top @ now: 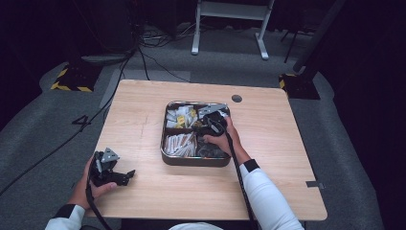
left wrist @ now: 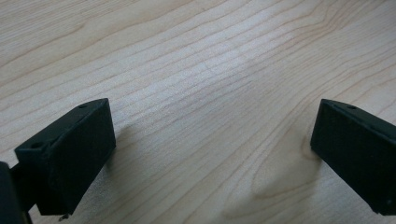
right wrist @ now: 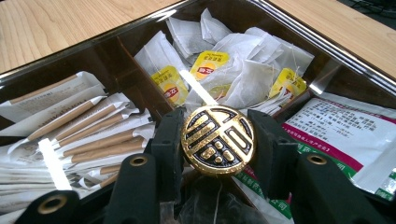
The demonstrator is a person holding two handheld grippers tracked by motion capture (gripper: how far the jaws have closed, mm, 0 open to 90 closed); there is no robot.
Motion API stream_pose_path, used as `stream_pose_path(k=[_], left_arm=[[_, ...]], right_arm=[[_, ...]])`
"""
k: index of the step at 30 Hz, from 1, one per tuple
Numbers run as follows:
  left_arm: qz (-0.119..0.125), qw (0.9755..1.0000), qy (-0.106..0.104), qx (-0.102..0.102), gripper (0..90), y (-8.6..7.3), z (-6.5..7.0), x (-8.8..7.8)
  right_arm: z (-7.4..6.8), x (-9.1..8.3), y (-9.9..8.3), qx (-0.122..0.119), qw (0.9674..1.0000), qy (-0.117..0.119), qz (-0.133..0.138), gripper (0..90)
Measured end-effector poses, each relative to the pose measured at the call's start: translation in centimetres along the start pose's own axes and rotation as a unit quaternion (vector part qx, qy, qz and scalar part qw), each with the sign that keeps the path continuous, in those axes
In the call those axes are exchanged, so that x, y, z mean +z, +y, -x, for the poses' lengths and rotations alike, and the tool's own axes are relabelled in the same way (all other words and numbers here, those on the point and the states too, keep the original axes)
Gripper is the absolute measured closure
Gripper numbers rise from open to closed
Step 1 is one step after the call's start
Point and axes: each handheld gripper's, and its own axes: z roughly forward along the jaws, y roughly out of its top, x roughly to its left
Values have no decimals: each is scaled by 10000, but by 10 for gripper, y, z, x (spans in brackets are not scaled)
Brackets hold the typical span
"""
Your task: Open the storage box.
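Left gripper idle at lower left, right gripper working mid-frame.

The left gripper (top: 125, 176) sits in the left hand (top: 95, 184) low in the high view's lower left, jaws spread wide. The right forearm runs up from bottom centre; the right hand (top: 221, 140) angles the right gripper (right wrist: 218, 140) downward, its jaws narrowed in.

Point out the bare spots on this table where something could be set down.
Bare wood lies left of the tray, between it and the left gripper; right of the tray to the table edge; and behind it, by the dark hole. The tray is crowded: all compartments are full, and the right gripper holds a gold knob at its middle.
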Motion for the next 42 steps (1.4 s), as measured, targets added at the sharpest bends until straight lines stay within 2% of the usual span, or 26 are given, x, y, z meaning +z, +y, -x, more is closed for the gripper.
stream_pose_path(k=[12,19,42], left_arm=[[-3,10000,2,-3,3,0,0,0],[-2,10000,2,-4,3,0,0,0],[-2,10000,-6,0,3,0,0,0]], right_arm=[[-1,-9,-1,-135,9999,-18,-56,588],[1,-23,2,-156,9998,38,109,588],[2,-46,11,-161,9994,44,316,588]])
